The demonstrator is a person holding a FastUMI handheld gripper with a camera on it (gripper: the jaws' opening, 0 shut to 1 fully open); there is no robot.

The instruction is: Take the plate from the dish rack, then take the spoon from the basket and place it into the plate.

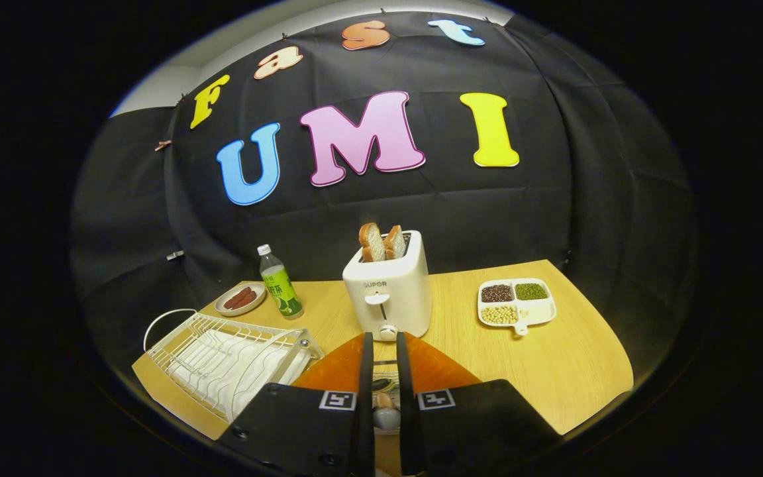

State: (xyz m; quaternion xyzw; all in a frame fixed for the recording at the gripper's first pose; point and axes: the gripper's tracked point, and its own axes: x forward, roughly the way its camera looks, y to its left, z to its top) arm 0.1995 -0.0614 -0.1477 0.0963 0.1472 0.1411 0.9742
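- The spoon is judged to be the small patterned piece seen in the narrow gap between the fingers; little of it is shown, so its full shape cannot be told.
- The gripper is nearly closed, with both fingers seemingly pressed on that piece.
- The orange plate lies under and just ahead of the fingers, near the table's front edge, out of the dish rack.
- The step in hand is judged to be the setting of the spoon into the plate.
- The spoon should be lowered over the plate's middle, not its rim, so that it cannot tip out.
- The fingers should be opened only once the spoon is touching or just above the plate, and opened slowly.
- The gripper should then be drawn straight up and back, so the plate is not dragged.
- The toaster, with bread in it, stands just beyond the plate; forward travel should be kept short.
- The rack sits at the table's near left corner, close beside the plate.
- A bottle and a small dish stand towards the far left corner, and a divided tray towards the far right, well apart.
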